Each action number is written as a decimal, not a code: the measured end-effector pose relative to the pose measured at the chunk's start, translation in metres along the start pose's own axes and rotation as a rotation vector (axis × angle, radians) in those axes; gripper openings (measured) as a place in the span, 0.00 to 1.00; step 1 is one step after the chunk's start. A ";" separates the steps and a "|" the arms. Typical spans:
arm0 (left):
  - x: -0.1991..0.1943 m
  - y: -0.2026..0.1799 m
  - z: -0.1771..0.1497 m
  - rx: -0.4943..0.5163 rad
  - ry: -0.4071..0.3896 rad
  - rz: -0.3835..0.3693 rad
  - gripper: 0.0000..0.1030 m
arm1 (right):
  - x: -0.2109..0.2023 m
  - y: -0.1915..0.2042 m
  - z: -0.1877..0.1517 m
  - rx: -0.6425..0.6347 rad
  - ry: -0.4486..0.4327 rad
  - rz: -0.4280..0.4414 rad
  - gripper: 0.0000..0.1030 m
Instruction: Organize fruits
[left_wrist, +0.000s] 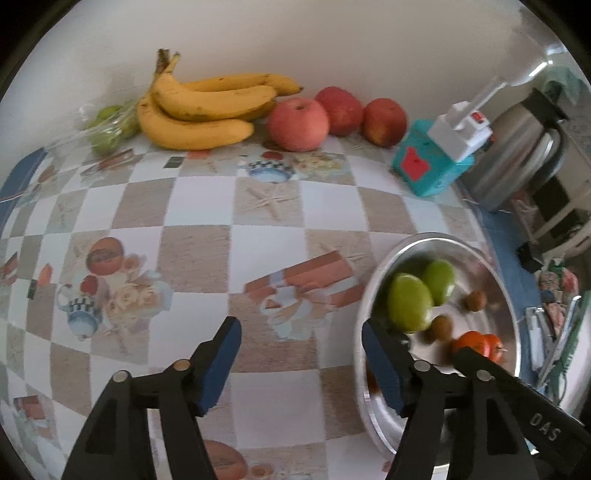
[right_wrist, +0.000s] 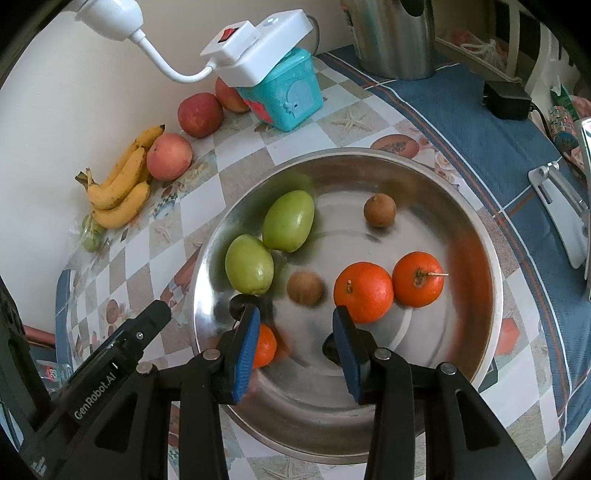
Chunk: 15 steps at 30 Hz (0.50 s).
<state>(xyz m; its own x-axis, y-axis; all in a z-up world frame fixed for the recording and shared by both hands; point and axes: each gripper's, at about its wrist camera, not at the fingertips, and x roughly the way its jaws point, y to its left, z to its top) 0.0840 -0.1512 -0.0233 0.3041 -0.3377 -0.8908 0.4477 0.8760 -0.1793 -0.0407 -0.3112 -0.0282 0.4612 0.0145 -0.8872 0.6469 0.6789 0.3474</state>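
You had both tongs, left (left_wrist: 301, 349) and right (right_wrist: 295, 330), apart and empty at the steel bowl (right_wrist: 480, 236); next time release low so fruit didn't roll.

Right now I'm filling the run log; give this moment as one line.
left hand-held gripper: open, empty | right hand-held gripper: open, empty, over bowl | apples, bananas: on table

— What lies along the wall?
— Bananas (left_wrist: 201, 107) and three apples (left_wrist: 298, 124).
— And the left gripper (left_wrist: 301, 365)?
— Jaws apart, nothing between them, beside the metal bowl (left_wrist: 373, 295) holding two green fruits (left_wrist: 410, 302).
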 end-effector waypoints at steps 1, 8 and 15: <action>0.002 0.002 -0.001 -0.003 0.009 0.036 0.80 | 0.001 0.000 0.000 -0.002 0.002 -0.003 0.41; 0.012 0.016 -0.006 0.004 0.044 0.242 0.96 | 0.002 0.008 -0.001 -0.060 -0.007 -0.059 0.67; 0.011 0.027 -0.007 -0.014 0.049 0.310 1.00 | 0.004 0.016 -0.002 -0.117 -0.010 -0.083 0.71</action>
<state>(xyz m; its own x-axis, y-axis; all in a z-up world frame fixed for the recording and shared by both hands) 0.0934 -0.1289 -0.0408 0.3831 -0.0373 -0.9230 0.3283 0.9394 0.0983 -0.0297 -0.2988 -0.0272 0.4159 -0.0521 -0.9079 0.6082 0.7582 0.2351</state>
